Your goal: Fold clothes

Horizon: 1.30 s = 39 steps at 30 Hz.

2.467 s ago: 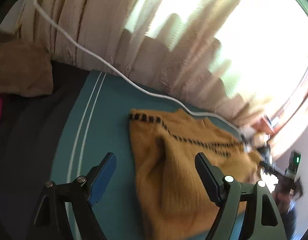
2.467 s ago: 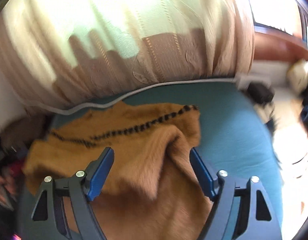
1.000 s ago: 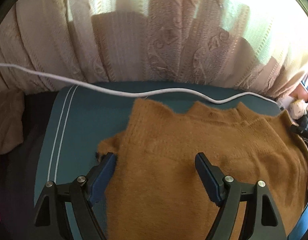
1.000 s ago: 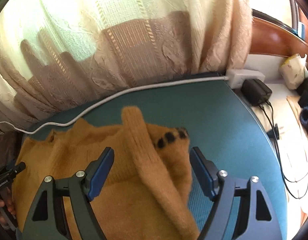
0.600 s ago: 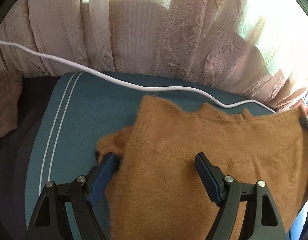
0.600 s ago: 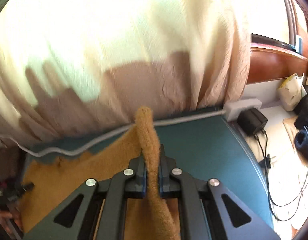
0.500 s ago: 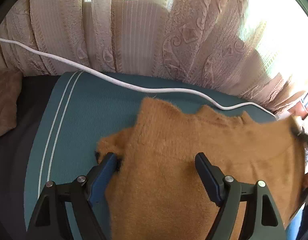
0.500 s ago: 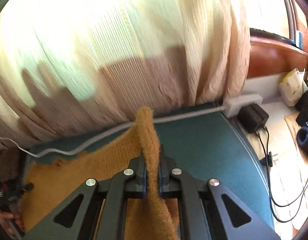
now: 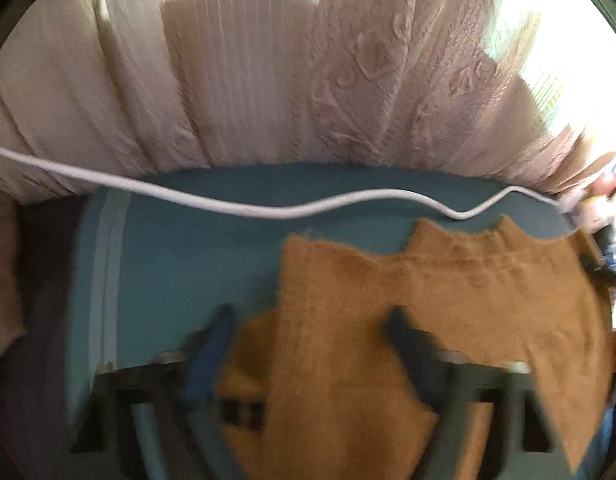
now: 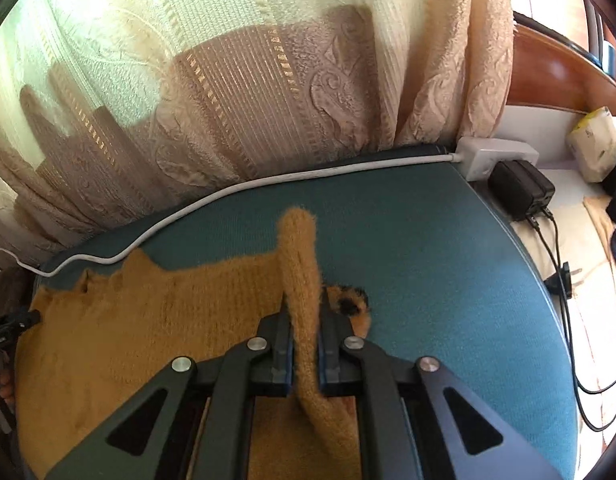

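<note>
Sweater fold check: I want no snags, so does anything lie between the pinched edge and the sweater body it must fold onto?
Nothing visible does. The right gripper is shut on the sweater edge; the white cable lies behind it, apart.

A teal counter (image 10: 428, 256) carries a mustard sweater (image 10: 127, 320) spread across it. A white cable (image 10: 235, 190) runs along its far edge beside the curtain, ending at a power strip (image 10: 496, 156).
</note>
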Motion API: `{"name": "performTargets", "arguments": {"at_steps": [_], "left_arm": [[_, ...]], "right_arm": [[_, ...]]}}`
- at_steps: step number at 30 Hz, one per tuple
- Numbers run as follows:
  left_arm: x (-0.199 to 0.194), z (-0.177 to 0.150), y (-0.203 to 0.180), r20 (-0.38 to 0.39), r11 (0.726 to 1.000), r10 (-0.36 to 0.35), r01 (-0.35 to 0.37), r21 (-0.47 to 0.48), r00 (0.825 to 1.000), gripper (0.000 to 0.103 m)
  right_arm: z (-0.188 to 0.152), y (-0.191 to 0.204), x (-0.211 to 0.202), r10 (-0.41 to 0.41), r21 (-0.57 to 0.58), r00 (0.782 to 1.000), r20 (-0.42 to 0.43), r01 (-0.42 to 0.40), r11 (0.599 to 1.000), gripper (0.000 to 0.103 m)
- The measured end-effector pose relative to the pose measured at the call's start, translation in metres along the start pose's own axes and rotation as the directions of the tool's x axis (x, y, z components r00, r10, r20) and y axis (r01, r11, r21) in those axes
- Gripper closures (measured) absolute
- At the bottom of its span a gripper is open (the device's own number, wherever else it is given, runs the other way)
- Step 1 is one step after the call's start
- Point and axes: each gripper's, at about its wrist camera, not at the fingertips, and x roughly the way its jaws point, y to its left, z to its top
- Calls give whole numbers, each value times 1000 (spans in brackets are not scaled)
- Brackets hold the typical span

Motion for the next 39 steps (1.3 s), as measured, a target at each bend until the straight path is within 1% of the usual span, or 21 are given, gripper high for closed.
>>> {"name": "performTargets", "arguments": {"at_steps": [1,2,5,7,9,12,13,15,19,21,23,24,25,26,28,30,33,34,36,38,39], "left_arm": [[0,0,2,0,1000,-19,19,-19,1000,81],[1,1,5,1,999,-38,38,-38,999,91],[-11,2,11,50,994,-75,79,-75,996,93],[-29,4,16,111,991,-89,100,-91,990,93],[-43,10,20,165,989,-84,102,-108,983,93],[-53,20,24,224,993,-13,40,-115,975,93],[-51,23,23,219,994,8,17,-111,976,93],[-42,26,22,198,994,43,-22,-104,979,93],[-7,22,18,121,992,106,-97,-81,987,93],[14,17,17,69,989,138,-133,-67,988,92],[21,14,15,50,987,154,-151,-55,987,92],[19,15,15,54,987,156,-153,-51,986,90],[17,16,14,58,987,160,-158,-43,985,90],[13,17,12,60,986,167,-166,-26,984,89],[-1,17,11,64,985,173,-172,-14,983,89],[-23,12,8,81,985,173,-172,-8,982,88],[-59,-1,1,127,991,130,-130,-12,983,88],[-72,-13,-4,136,997,80,-79,-6,987,88],[-94,-34,-14,140,1000,-21,20,8,990,88],[-102,-57,-31,107,991,-127,122,49,986,88],[-105,-69,-39,90,988,-141,135,73,986,88]], "right_arm": [[0,-1,0,5,1,1000,0,-5,1000,94],[1,-1,0,9,2,1000,0,-9,1000,94],[7,7,-5,5,-46,999,37,-3,999,94],[13,15,-21,10,-77,995,95,-3,997,94],[24,20,-37,35,-81,988,150,-23,996,94],[40,31,-47,39,-90,978,205,-21,996,94],[45,34,-46,34,-88,977,210,-15,996,94],[52,35,-31,22,-65,984,178,-11,998,94],[47,33,13,-30,-33,998,56,32,999,94],[38,31,34,-73,-38,997,-17,72,997,94],[32,26,46,-79,-24,994,-79,78,997,92],[33,24,47,-74,-10,993,-92,74,997,88],[32,22,45,-73,-2,993,-93,73,997,77],[32,20,41,-74,3,993,-88,75,997,71],[32,17,33,-76,13,994,-77,77,997,51],[28,18,9,-59,4,998,-34,59,998,45],[14,27,-39,-9,-56,999,47,12,998,29],[8,33,-53,11,-93,998,61,-6,996,24],[-10,48,-73,58,-176,997,50,-48,983,23],[-35,64,-85,85,-261,996,1,-82,962,23],[-46,68,-86,83,-284,996,-19,-85,955,23]]}}
